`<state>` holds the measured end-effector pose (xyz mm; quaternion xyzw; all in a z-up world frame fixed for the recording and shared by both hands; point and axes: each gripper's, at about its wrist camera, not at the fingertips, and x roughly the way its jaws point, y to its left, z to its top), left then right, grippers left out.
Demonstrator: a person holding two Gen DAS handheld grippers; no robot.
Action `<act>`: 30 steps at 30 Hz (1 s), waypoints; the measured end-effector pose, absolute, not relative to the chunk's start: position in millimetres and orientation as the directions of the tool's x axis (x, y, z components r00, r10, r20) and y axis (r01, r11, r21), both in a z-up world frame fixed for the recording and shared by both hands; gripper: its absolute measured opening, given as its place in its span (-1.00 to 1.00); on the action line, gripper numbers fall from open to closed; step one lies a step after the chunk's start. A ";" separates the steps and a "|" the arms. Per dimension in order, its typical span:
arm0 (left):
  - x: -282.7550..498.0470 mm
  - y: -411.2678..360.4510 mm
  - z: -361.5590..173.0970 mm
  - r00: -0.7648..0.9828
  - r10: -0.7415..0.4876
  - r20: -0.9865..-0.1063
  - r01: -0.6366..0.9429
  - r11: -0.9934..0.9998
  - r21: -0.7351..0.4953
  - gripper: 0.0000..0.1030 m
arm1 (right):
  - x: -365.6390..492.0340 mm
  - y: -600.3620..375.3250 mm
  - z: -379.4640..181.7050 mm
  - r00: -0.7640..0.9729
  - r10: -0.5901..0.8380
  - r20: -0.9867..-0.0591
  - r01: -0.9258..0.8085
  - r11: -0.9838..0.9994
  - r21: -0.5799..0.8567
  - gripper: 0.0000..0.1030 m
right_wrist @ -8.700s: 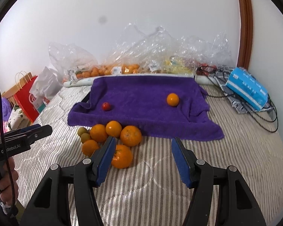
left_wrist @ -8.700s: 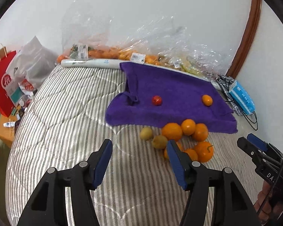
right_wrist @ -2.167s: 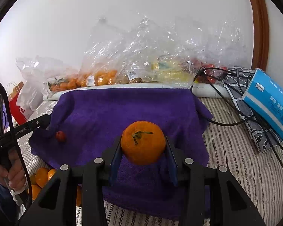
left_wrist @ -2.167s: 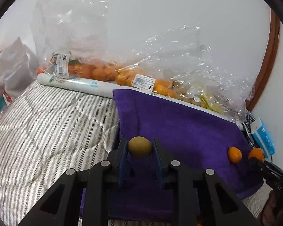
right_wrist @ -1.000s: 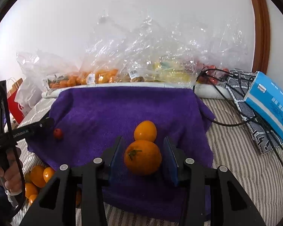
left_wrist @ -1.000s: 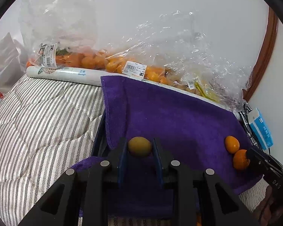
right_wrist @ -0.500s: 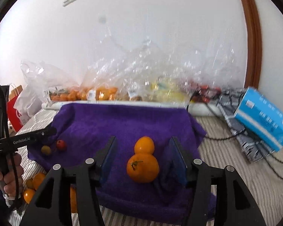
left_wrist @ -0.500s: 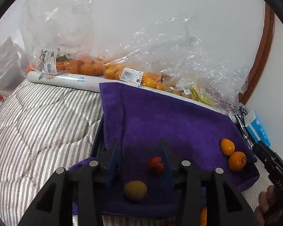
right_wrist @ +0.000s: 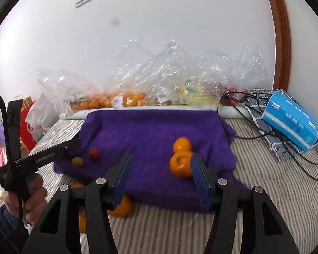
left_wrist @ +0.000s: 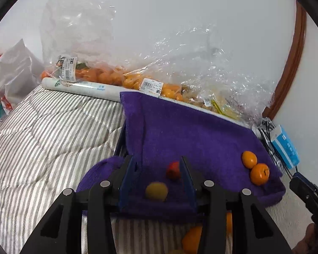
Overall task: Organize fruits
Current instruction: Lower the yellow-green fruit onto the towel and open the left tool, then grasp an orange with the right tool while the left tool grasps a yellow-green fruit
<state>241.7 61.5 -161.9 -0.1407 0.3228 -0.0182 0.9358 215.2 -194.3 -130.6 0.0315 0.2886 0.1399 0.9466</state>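
A purple towel (left_wrist: 193, 131) lies on the striped bed. My left gripper (left_wrist: 156, 173) is open; a yellow-green fruit (left_wrist: 156, 191) lies on the towel between its fingers, beside a small red fruit (left_wrist: 173, 170). Two oranges (left_wrist: 259, 173) sit at the towel's right edge. My right gripper (right_wrist: 161, 169) is open and empty, pulled back from the larger orange (right_wrist: 180, 165), with a smaller orange (right_wrist: 182, 144) behind it. The red fruit (right_wrist: 94, 152) and yellow-green fruit (right_wrist: 77, 160) lie at the towel's left in the right wrist view (right_wrist: 154, 131). Loose oranges (right_wrist: 120, 208) lie on the bed in front.
Clear plastic bags of fruit (left_wrist: 142, 82) line the wall behind the towel. A blue tissue box (right_wrist: 290, 116) and black cables (right_wrist: 303, 154) lie at the right. A red bag (right_wrist: 27, 122) and white bags stand at the bed's left edge.
Both grippers have opened wider and drawn back. The yellow-green fruit stays on the towel beside the red fruit, and the large orange stays beside the smaller one.
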 end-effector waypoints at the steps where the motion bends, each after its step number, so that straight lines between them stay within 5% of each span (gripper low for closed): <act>1: 236.4 62.9 -162.4 0.790 -0.121 -0.601 -0.056 0.962 -0.267 -0.19 | 210.7 -191.8 -130.1 0.791 0.290 -0.539 -0.251 0.957 0.146 0.10; 13: 177.8 90.0 -160.9 0.803 -0.105 -0.587 -0.053 0.968 -0.246 -0.11 | 173.4 -158.2 -129.7 0.773 0.336 -0.538 -0.284 0.942 0.180 0.10; 30: 173.1 110.8 -168.6 0.783 -0.065 -0.619 -0.120 0.960 -0.254 -0.11 | 155.0 -104.5 -176.1 0.640 0.404 -0.654 -0.415 0.898 0.149 0.06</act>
